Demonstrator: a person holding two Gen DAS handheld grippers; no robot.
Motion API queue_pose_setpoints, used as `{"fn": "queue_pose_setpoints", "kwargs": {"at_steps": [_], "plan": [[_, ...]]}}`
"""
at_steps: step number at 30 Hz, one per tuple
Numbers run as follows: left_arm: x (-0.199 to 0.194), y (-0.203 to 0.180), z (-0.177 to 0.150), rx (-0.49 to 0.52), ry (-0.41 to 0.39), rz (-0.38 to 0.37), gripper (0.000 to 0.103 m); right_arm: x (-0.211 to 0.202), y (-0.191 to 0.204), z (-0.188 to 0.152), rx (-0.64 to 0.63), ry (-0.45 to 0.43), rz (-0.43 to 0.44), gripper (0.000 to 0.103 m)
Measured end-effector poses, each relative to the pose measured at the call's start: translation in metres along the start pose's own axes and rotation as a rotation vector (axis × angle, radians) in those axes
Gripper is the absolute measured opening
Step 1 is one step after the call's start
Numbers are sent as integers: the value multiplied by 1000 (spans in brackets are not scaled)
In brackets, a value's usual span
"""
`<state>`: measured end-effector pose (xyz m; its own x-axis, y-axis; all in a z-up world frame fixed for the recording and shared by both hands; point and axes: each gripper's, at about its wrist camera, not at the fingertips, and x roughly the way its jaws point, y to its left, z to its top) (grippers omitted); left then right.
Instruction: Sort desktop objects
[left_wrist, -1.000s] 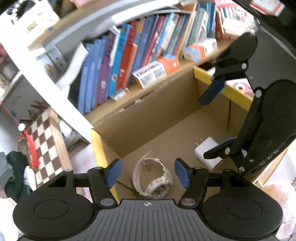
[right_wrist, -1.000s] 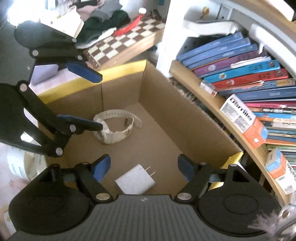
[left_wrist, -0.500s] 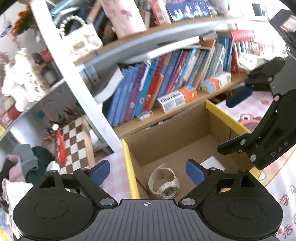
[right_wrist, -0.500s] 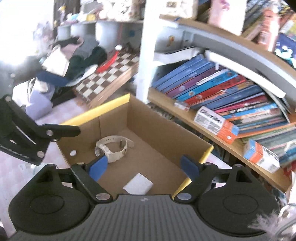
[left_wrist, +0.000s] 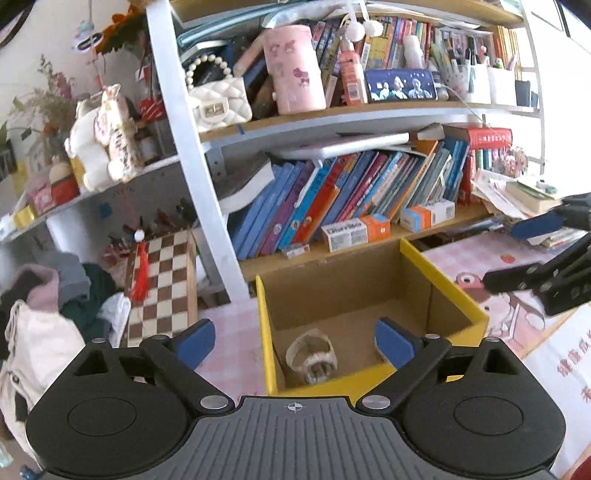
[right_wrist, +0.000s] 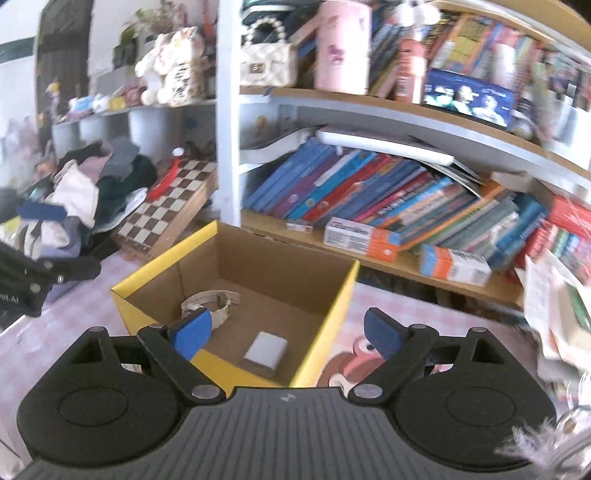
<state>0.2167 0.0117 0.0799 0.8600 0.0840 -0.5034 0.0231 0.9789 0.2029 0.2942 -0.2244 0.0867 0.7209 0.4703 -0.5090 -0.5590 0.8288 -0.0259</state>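
A cardboard box with a yellow rim (left_wrist: 439, 273) (right_wrist: 166, 262) stands on the pink tablecloth before the bookshelf. A white wristwatch (left_wrist: 314, 358) (right_wrist: 210, 304) lies on its floor. A white charger (right_wrist: 266, 350) lies near it, seen only in the right wrist view. My left gripper (left_wrist: 295, 341) is open and empty, above and in front of the box. My right gripper (right_wrist: 286, 330) is open and empty, above the box's near right corner. It also shows in the left wrist view (left_wrist: 535, 251) at the right edge.
A bookshelf with slanting books (left_wrist: 351, 195) and small cartons (right_wrist: 362, 238) stands behind the box. A chessboard (left_wrist: 159, 284) and a heap of clothes (left_wrist: 55, 295) lie to the left. Papers (right_wrist: 554, 306) are stacked at the right.
Both grippers have pulled up and back out of the box, which now looks smaller. The left jaws have opened wider. The watch and charger stay inside.
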Motion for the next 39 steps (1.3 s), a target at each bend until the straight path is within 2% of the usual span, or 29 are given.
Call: {"fn": "queue_pose_setpoints", "kwargs": {"at_steps": [10, 17, 21, 25, 29, 35, 39], "plan": [[-31, 15, -41, -37, 6, 16, 96, -33, 40, -43, 89, -40, -108, 100], [-57, 32, -69, -108, -19, 50, 100, -57, 63, -65, 191, -84, -225, 103], [-69, 38, -91, -178, -11, 74, 101, -63, 75, -90, 250, -41, -300, 103], [-74, 37, -118, -227, 44, 68, 101, -63, 97, -115, 223, 47, -342, 103], [-71, 30, -137, -202, 125, 29, 101, -62, 112, -126, 198, 102, -323, 103], [-74, 27, -149, -178, 159, 5, 101, -60, 135, -144, 161, 185, -295, 103], [-74, 22, -160, -152, 211, -28, 101, -59, 150, -155, 137, 240, -276, 103]]}}
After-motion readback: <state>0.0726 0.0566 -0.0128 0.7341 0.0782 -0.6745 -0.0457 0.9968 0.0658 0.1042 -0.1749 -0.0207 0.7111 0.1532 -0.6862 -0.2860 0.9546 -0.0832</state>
